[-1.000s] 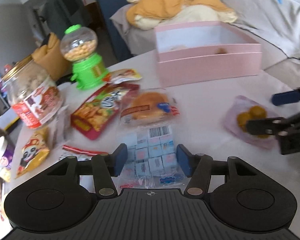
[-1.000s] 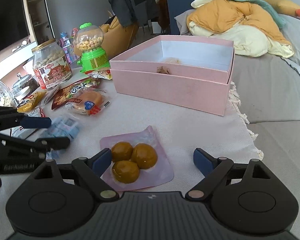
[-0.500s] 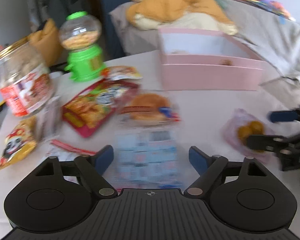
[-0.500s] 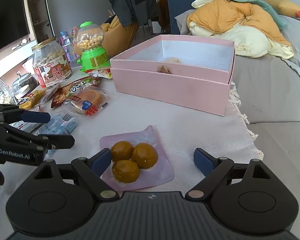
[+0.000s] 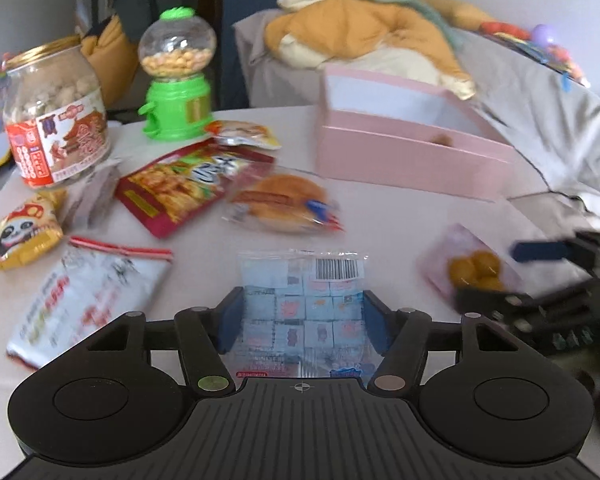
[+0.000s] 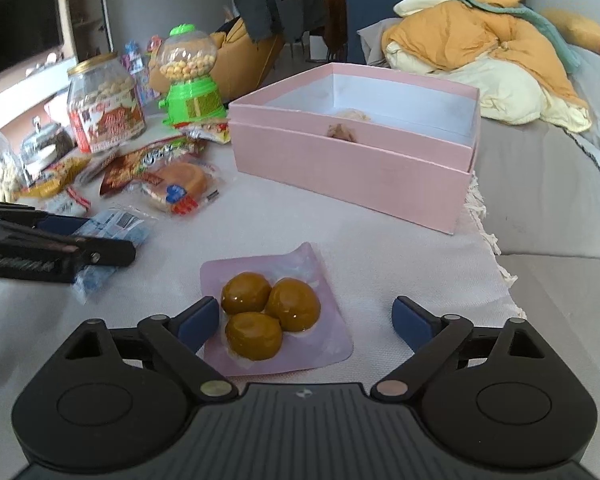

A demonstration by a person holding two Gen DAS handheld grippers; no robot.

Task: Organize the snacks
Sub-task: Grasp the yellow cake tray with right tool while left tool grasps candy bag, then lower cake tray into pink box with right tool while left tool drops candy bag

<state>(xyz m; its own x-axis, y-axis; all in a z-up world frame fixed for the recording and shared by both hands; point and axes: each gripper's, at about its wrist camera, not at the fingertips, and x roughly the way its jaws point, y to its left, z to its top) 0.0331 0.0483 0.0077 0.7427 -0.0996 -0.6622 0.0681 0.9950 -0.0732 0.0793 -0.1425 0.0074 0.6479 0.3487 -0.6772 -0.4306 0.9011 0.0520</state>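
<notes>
A: Nearest the left gripper [image 5: 303, 322], what lies there?

B: A clear packet of small blue-wrapped sweets [image 5: 302, 304], flat on the pale tablecloth [image 5: 380, 224], barcode end pointing away. It sits between the blue pads, whose jaws are closing. I cannot tell whether the pads already touch its edges; it looks flat and uncrushed.

A: And the right gripper [image 6: 306, 322]?

B: Its jaws are wide apart and opening. The pink tray of three brown glazed balls [image 6: 272, 312] lies between them: the left pad is just beside the tray's edge, the right pad well clear of it. Nothing is clamped.

A: Further out?

B: Beyond the sweets is a wrapped round bun [image 5: 286, 204], and left of it a red crisp bag [image 5: 188, 184]. A white zip pouch [image 5: 84, 300] and a yellow panda packet [image 5: 20, 232] lie to the left.

A: Behind those?

B: A glass jar with a red label [image 5: 56, 112] and a green gumball dispenser [image 5: 176, 76], both upright, with a small yellow packet [image 5: 242, 134] at the dispenser's foot.

A: Where is the box?

B: The open pink box [image 6: 356, 148] stands at the far right of the table. A couple of small items show inside; they are too small to name. Behind it an orange and cream bundle of bedding [image 6: 484, 56] is heaped on a grey sofa [image 6: 548, 184].
</notes>
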